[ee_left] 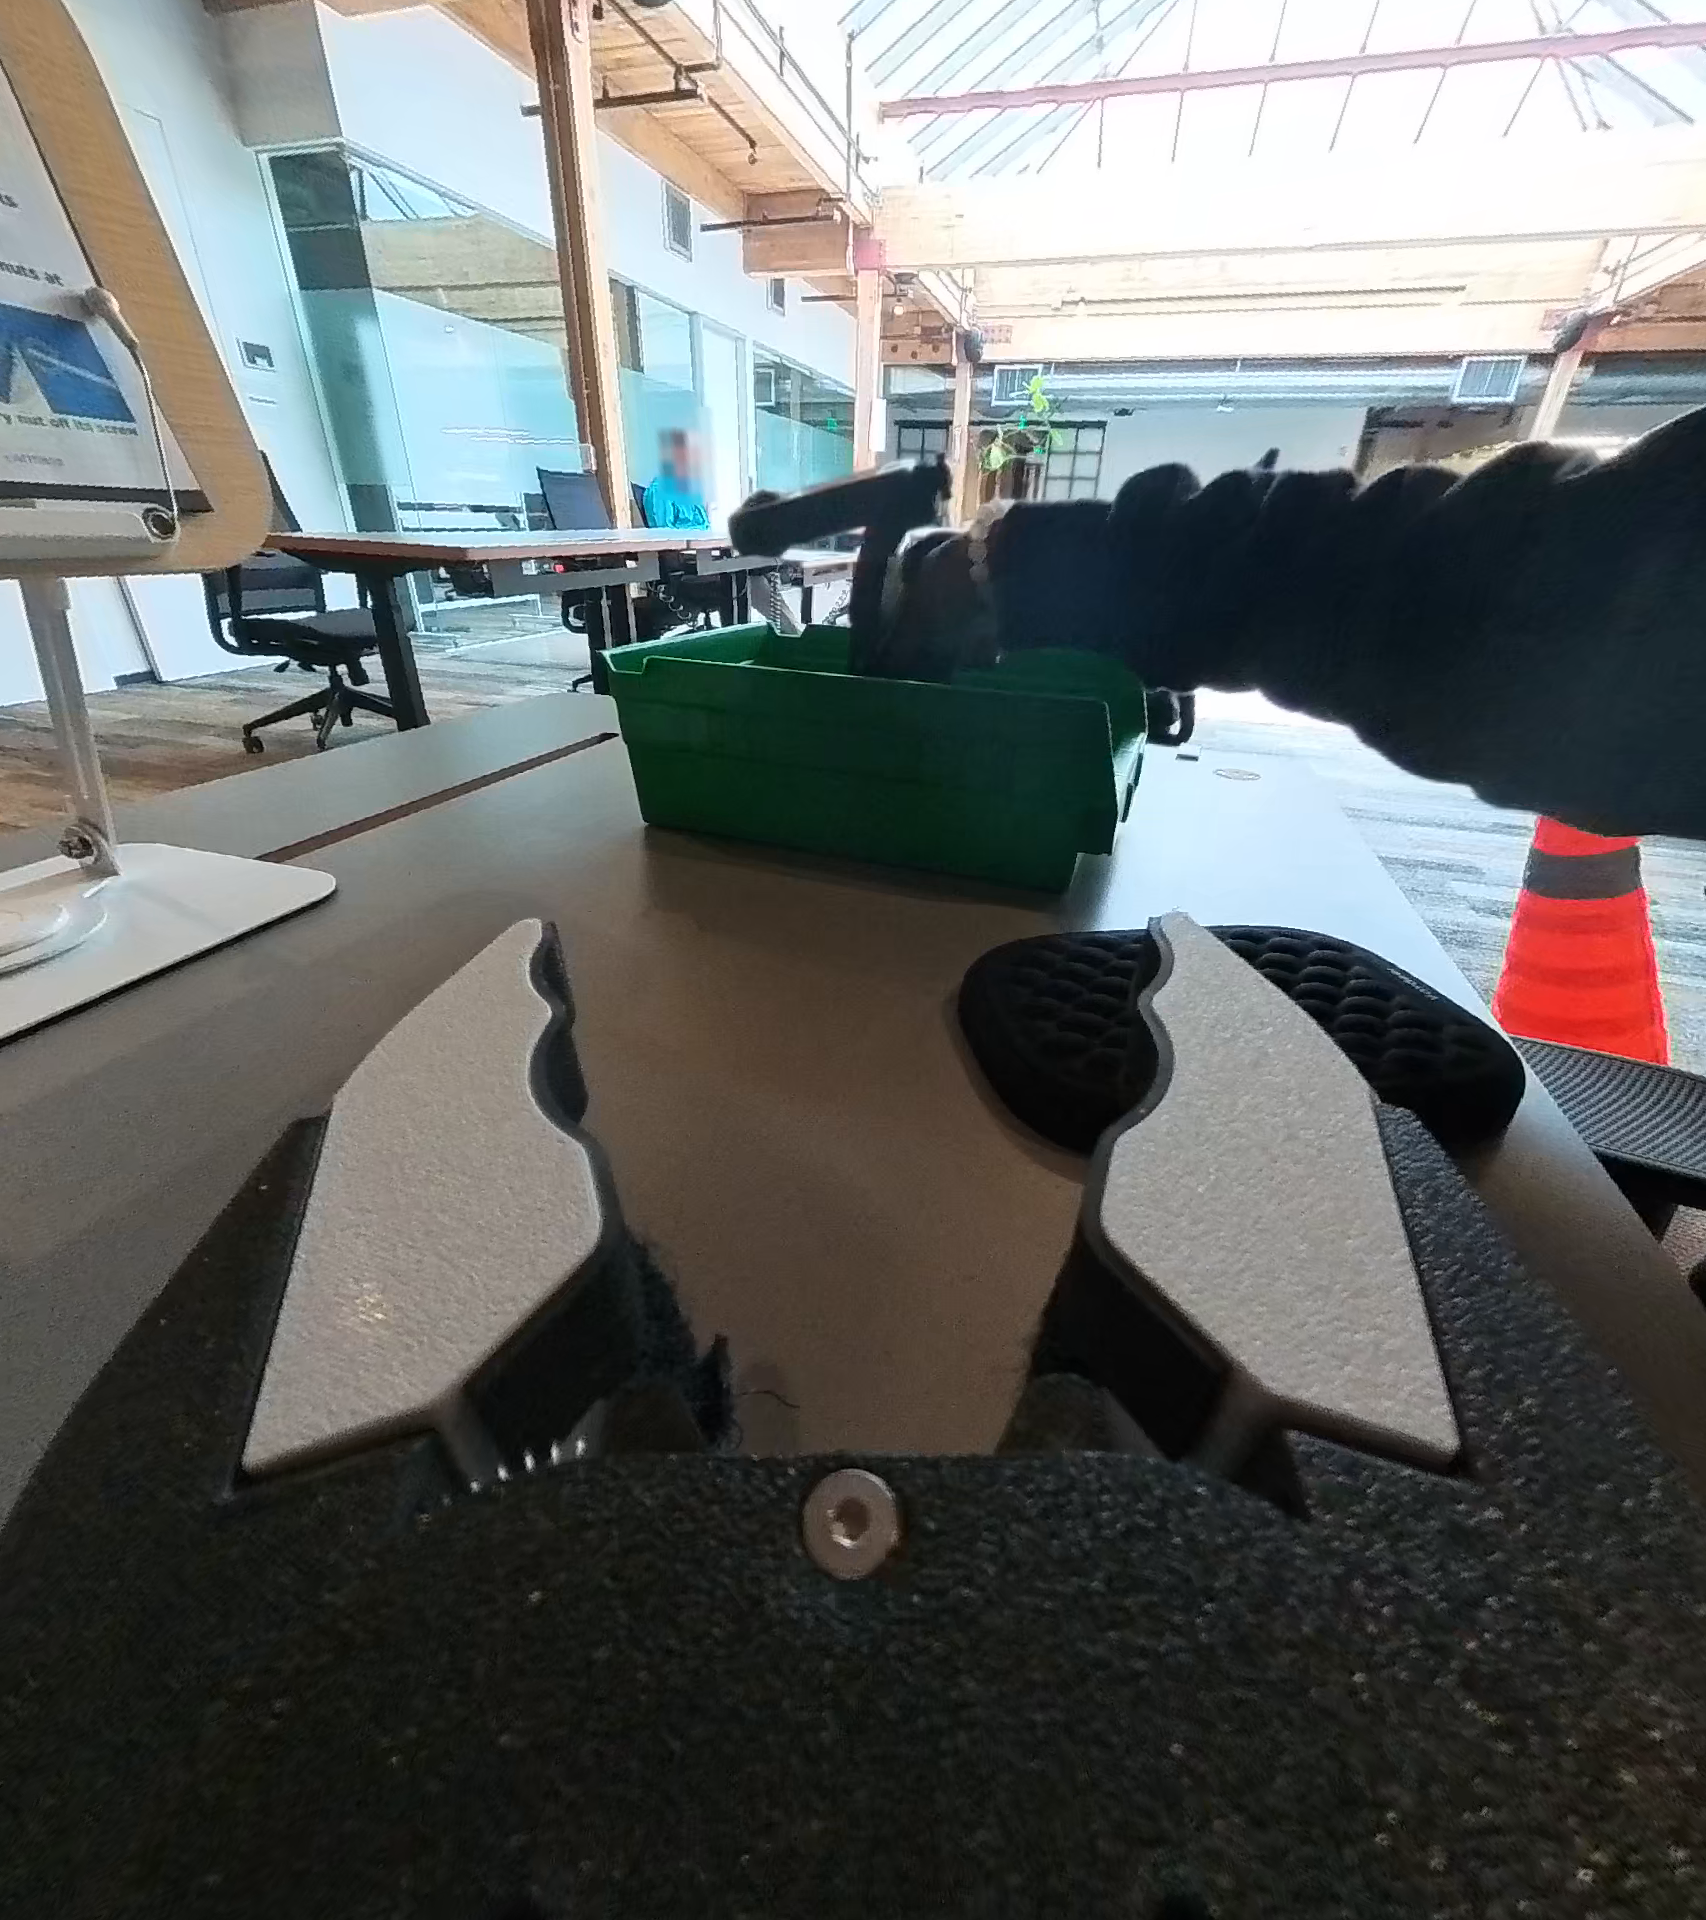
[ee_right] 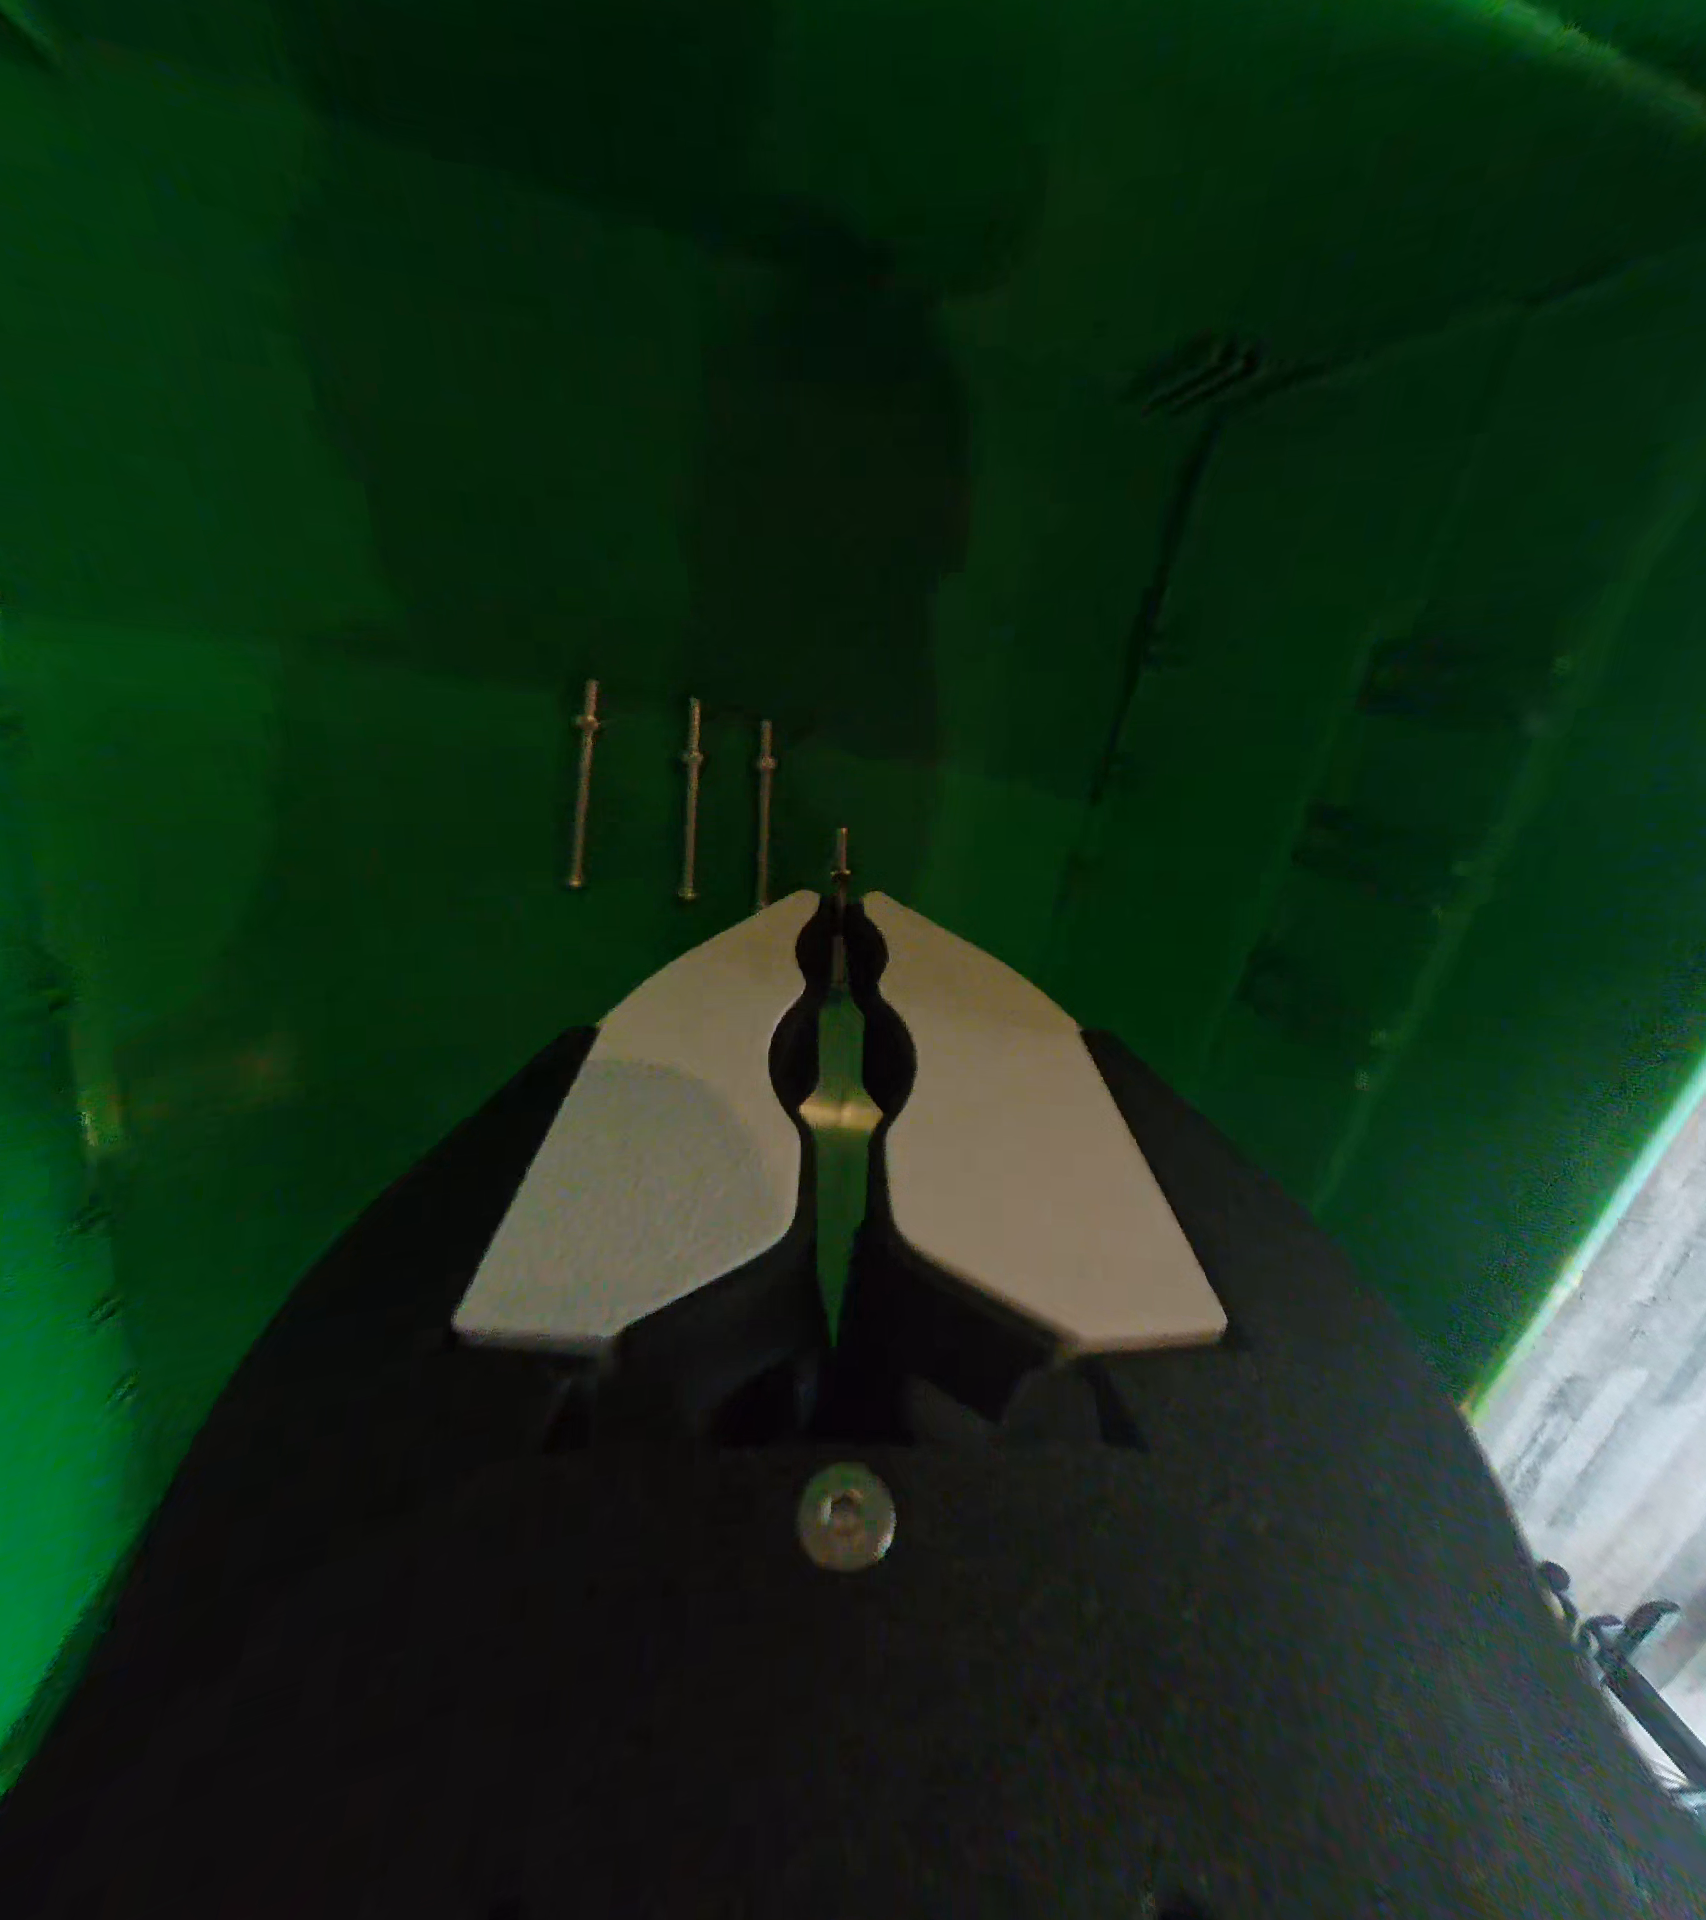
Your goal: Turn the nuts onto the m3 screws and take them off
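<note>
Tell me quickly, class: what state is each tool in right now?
Left tool: open wide, empty, above the table.
Right tool: closed on a screw inside the green bin.

Both grippers are sporting the same look: chunky black textured body with one silver hex screw (ee_left: 851,1525) in the middle, and pale grey fingers (ee_left: 433,1195) with wavy black inner edges. The person's arm is wearing a fuzzy black sleeve (ee_left: 1431,613), bunching up near the wrist.
</note>
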